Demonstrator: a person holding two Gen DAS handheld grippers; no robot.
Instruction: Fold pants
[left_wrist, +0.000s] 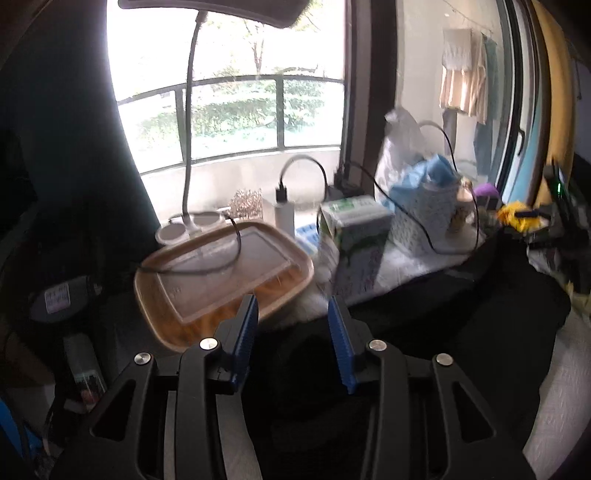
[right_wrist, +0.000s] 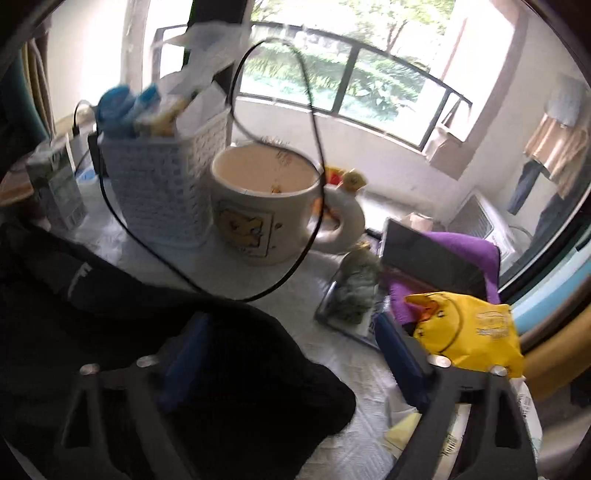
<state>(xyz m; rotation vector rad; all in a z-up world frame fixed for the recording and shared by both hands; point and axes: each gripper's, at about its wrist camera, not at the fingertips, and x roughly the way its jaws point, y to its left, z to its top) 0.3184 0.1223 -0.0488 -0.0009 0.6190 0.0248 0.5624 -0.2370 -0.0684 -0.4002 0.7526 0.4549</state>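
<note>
The black pants (left_wrist: 461, 317) lie in a loose heap on the white-covered desk (right_wrist: 325, 354), hemmed in by clutter along the window side. The left gripper (left_wrist: 291, 332) hovers over the dark fabric with its blue fingers (left_wrist: 245, 332) spread apart and nothing between them. The right gripper (right_wrist: 291, 354) also has its fingers spread wide; its left finger sits over or just against the edge of the pants (right_wrist: 147, 332), but no cloth appears pinched.

The main risk, as I judge it, is the crowding. A black cable (right_wrist: 314, 147) loops down from above and ends right at the pants' edge, so lifting or dragging the cloth could snag it and tug whatever it is plugged into. The cartoon mug (right_wrist: 258, 206) and the white woven basket (right_wrist: 166, 192) stand just behind the fabric, and a sweep of cloth or a finger could tip them. On the left, the lidded takeaway container (left_wrist: 221, 273) and the milk carton (left_wrist: 354, 240) sit near the pants' far edge and could be pushed. The yellow snack bag (right_wrist: 472, 332) lies touching or nearly touching the right finger and may get caught in a closing grasp. Black fabric also hides its own seams, so a pinch may catch only one layer.
</note>
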